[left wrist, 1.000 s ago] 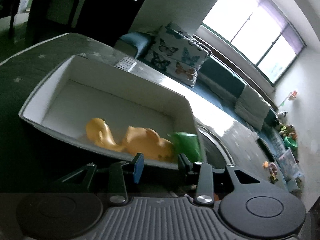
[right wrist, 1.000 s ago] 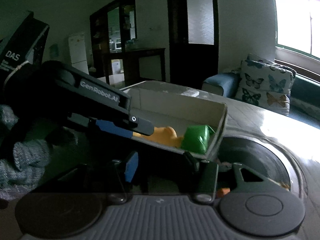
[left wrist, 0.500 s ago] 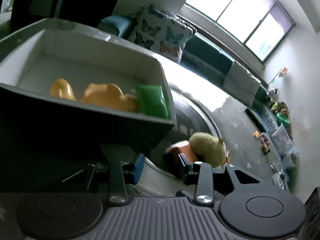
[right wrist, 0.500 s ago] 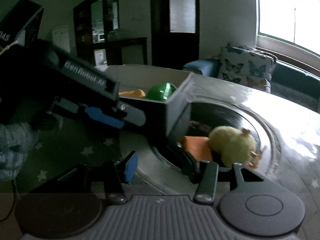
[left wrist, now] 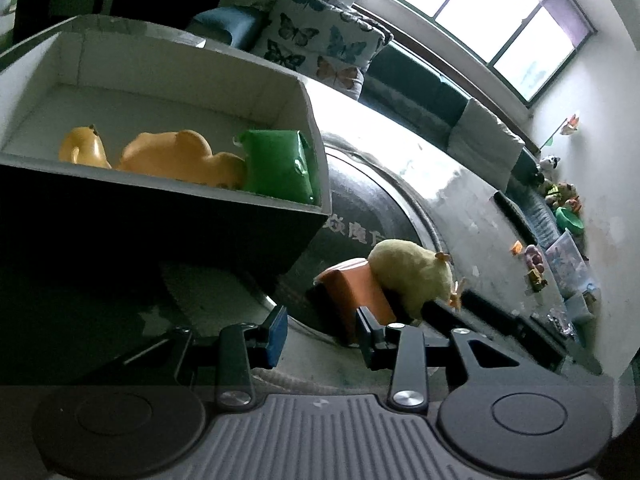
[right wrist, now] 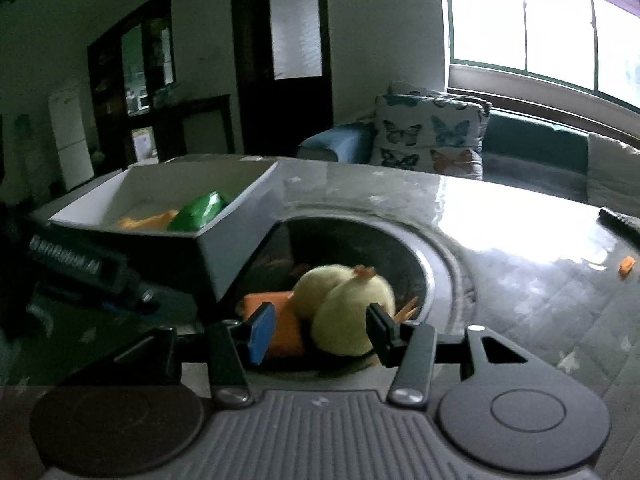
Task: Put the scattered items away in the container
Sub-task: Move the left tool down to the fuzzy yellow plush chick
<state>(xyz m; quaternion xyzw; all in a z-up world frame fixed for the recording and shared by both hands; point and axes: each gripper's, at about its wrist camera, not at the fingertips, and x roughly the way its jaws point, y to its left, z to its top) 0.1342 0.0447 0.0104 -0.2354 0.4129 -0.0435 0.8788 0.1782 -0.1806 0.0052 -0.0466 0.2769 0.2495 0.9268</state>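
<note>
Box (left wrist: pixel 312 128) of white card sits on the table (right wrist: pixel 500 248), holding orange toys (left wrist: pixel 176 158) and a green packet (left wrist: pixel 276 164). Right hand-held gripper (right wrist: pixel 318 332) is spread around the yellow plush chick (right wrist: pixel 348 312) beside an orange block (right wrist: pixel 280 320); left hand-held gripper (left wrist: pixel 320 330) is spread, empty.

A butterfly cushion (right wrist: pixel 428 140) sits on the blue sofa (right wrist: pixel 532 140) (under the window (right wrist: pixel 540 16)).

Box (right wrist: pixel 236 236) wall crowds orange block (right wrist: pixel 280 320); plush chick's (right wrist: pixel 348 308) right side open.
</note>
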